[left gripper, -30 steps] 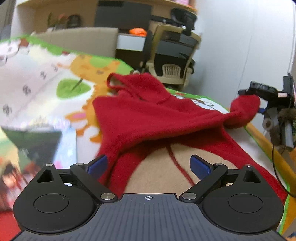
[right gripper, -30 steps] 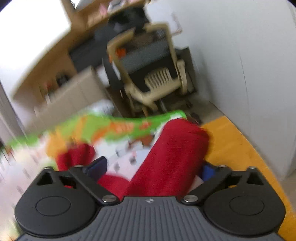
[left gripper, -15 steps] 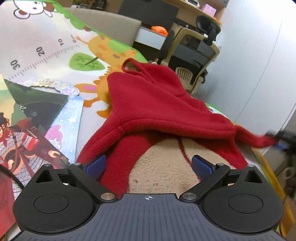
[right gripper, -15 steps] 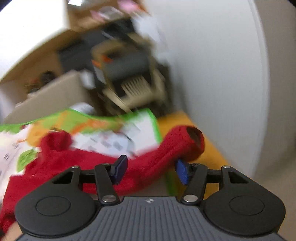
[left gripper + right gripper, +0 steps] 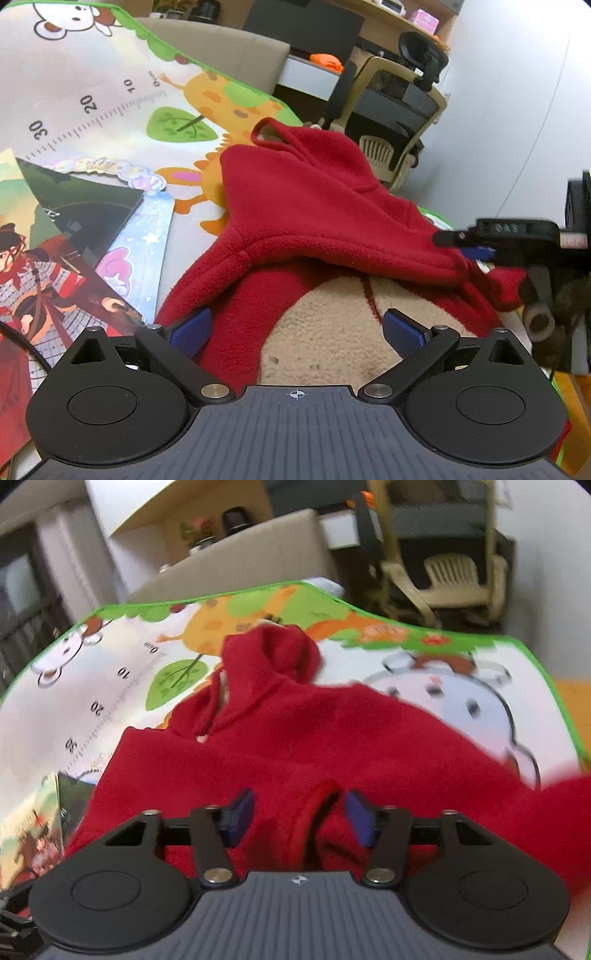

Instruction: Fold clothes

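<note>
Swung inward since earlier, right gripper (image 5: 299, 821) has its fingers apart around the sleeve cuff (image 5: 317, 812) over the red hoodie (image 5: 317, 206) mid-frame on the mat (image 5: 92, 99), left gripper (image 5: 295, 328) open at its hem.

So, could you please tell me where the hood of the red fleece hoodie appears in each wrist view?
Left wrist: the hood lies upper centre, at the garment's far end.
Right wrist: the hood sits upper centre-left, bunched.
Shared landmark: the green leaf printed on the mat, left of the hood.
</note>
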Motion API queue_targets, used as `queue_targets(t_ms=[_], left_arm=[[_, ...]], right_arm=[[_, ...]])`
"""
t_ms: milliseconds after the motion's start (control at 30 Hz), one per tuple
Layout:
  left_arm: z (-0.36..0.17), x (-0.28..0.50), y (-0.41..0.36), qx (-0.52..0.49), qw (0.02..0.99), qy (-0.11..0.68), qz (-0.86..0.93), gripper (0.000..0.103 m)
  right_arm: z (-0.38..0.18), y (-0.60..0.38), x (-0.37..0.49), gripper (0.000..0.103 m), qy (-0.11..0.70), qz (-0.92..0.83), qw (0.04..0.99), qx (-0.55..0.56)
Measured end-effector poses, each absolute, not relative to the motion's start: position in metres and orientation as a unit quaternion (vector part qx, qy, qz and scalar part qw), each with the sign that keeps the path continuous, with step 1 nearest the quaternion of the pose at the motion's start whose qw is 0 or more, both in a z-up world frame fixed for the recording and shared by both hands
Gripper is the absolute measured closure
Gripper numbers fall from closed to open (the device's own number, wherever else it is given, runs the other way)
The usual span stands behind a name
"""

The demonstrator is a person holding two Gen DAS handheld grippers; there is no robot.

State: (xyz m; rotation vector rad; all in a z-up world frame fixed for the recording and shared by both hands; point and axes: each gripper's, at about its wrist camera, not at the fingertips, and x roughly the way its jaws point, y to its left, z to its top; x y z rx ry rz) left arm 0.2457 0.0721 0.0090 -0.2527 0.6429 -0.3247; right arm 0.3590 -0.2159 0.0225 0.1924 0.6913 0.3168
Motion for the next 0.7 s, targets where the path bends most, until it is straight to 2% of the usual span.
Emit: queue_targets(t_ms=[33, 200, 300, 367, 467, 600, 700], left_arm=[[0.009, 0.246, 0.072, -0.123, 0.928, 0.314, -0.158, 0.002], [0.009, 0.245, 0.072, -0.125, 0.929, 0.312, -0.156, 0.002], [0.009, 0.244, 0.073, -0.128, 0.929, 0.312, -0.156, 0.002], [0.009, 0.244, 0.074, -0.129, 0.928, 0.311, -0.156, 0.002], [0.009, 0.244, 0.075, -0.134, 0.928, 0.31, -0.157, 0.002], [0.009, 0.245, 0.075, -0.135, 0.928, 0.311, -0.157, 0.001], [0.009, 0.245, 0.074, -0.134, 0.928, 0.311, -0.157, 0.001]], right_arm=[[0.031, -0.207, 0.364, 0.096, 0.328, 0.176, 0.924, 0.084], [0.097, -0.175, 0.358, 0.098, 0.206, 0.223, 0.952, 0.033], [0.115, -0.181, 0.357, 0.098, 0.167, 0.203, 0.964, 0.028], [0.107, -0.196, 0.363, 0.097, 0.212, 0.19, 0.957, 0.048], [0.086, -0.214, 0.362, 0.088, 0.279, 0.182, 0.94, 0.077], [0.052, -0.233, 0.35, 0.071, 0.349, 0.179, 0.913, 0.108], [0.027, -0.232, 0.352, 0.067, 0.394, 0.183, 0.892, 0.126]])
